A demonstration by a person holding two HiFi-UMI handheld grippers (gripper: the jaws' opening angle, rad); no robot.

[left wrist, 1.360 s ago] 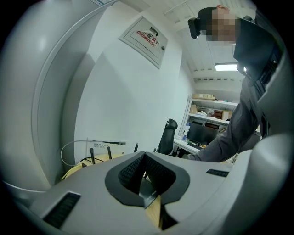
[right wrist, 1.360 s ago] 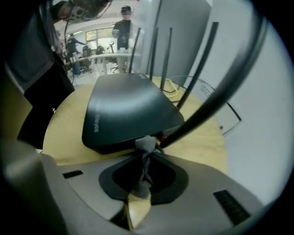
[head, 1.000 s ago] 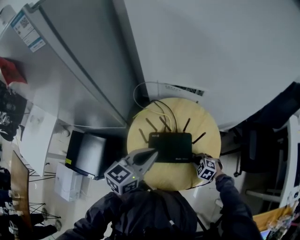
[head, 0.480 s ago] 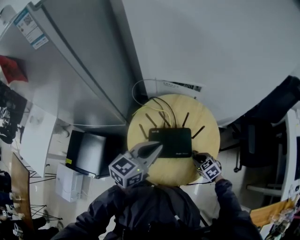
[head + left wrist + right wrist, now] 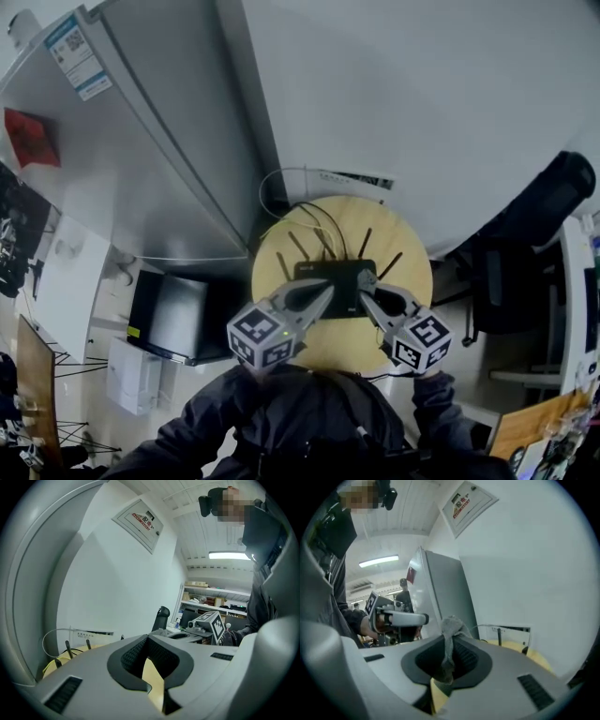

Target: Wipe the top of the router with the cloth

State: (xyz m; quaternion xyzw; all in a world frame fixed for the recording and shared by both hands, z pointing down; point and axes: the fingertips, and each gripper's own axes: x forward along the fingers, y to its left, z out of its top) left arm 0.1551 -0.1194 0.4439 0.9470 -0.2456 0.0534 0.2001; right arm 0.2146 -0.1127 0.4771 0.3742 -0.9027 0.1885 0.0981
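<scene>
Though the head view hides it, right gripper (image 5: 449, 639) fingers pinch the cloth (image 5: 453, 626); left gripper (image 5: 146, 638) fingers press together.

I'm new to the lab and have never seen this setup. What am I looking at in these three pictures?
No robot here: a person holds tongs in each hand. The top-down picture comes from a camera on their head; the other two from cameras riding on the tongs. On the round wooden table sits a black router with antennas and cables. The right tongs are shut on a grey cloth; the left tongs are shut and empty. Both point at the router.
</scene>
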